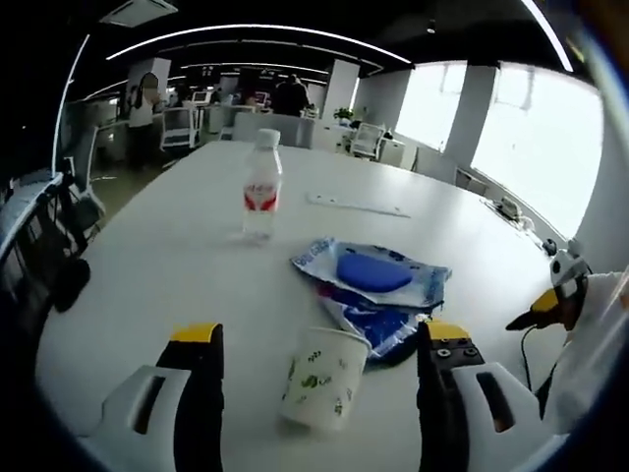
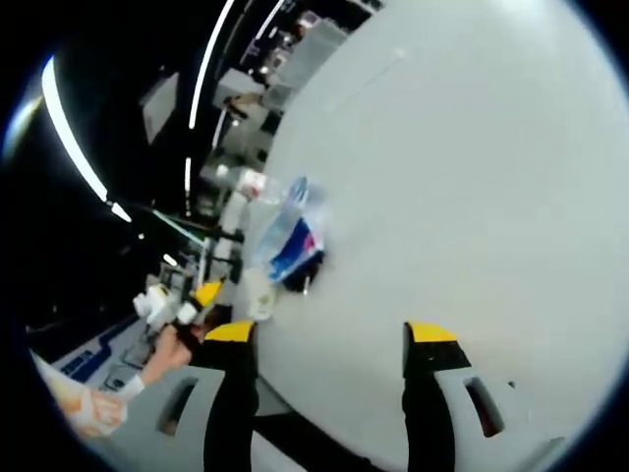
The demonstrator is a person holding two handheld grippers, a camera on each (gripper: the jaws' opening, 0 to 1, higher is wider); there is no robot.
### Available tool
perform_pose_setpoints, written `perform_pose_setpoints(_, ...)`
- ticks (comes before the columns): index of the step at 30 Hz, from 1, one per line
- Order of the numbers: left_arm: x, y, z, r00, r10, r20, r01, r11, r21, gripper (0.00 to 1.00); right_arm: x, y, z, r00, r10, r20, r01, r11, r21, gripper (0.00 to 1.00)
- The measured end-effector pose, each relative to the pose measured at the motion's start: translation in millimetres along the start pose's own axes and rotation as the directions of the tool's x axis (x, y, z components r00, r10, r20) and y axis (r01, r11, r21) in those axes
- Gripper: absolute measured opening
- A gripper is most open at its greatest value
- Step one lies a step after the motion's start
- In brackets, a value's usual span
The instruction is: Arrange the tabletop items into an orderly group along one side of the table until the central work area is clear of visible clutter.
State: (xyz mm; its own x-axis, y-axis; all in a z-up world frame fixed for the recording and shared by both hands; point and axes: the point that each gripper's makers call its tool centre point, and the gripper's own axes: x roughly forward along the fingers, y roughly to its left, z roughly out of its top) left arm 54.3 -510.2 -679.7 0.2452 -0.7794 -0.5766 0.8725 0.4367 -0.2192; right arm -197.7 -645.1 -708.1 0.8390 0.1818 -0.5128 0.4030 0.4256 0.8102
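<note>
Worktop [image 1: 177, 246]: large, white, mostly bare; clutter sits toward the near edge in the left gripper view. Far side carries a thin white strip [image 1: 356, 205], well apart from the rest.

Blue-and-white plastic bags [image 1: 378, 285]: crumpled pile w/ a blue lump on top, near-right of centre. Also seen in the right gripper view [image 2: 292, 236], rolled hard by the tilted camera.

Water bottle [image 1: 261, 189]: upright, red label, beyond the bags & apart from them.

Paper cup [image 1: 322, 379]: white w/ green print, tilted, just beside the bags, close to the near edge.

Left gripper [image 1: 319, 339]: jaws spread, cup sits between them, no contact yet. Right gripper [image 2: 329, 334]: spread, empty, over bare worktop.

Step, as I read it: lining up on the cup, first pick. Next needs the left gripper fwd & closing gently — thin paper wall will crush — then carry to one edge. Grouping hardly begun.
</note>
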Motion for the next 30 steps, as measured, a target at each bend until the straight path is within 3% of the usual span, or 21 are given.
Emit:
perform_pose_setpoints(5,6,-2.1,-14.9,0.998,-0.009,-0.063,0.009,1.0,-0.001,0.79,4,4,-5.2,1.0,0.002,-0.025,-0.002,1.0,-0.013,0.58)
perform_pose_setpoints(10,8,3.5,-30.4,0.988,0.025,-0.151,-0.014,0.997,0.072,0.72,6,6,-8.8,0.999,0.001,-0.045,-0.002,1.0,-0.024,0.58)
perform_pose_setpoints(18,9,2.5,-36.4,0.983,0.018,-0.182,-0.008,0.998,0.058,0.68,6,3,-9.2,0.999,-0.005,-0.044,0.004,1.0,-0.015,0.58)
perform_pose_setpoints(24,11,0.7,-45.5,0.974,0.016,-0.227,-0.013,1.0,0.013,0.58,6,3,-7.4,0.999,-0.006,-0.039,0.006,1.0,-0.01,0.58)
perform_pose_setpoints(30,11,4.1,-62.9,0.954,0.057,-0.295,-0.049,0.998,0.033,0.41,4,3,-4.3,1.0,-0.002,-0.029,0.002,1.0,-0.011,0.58)
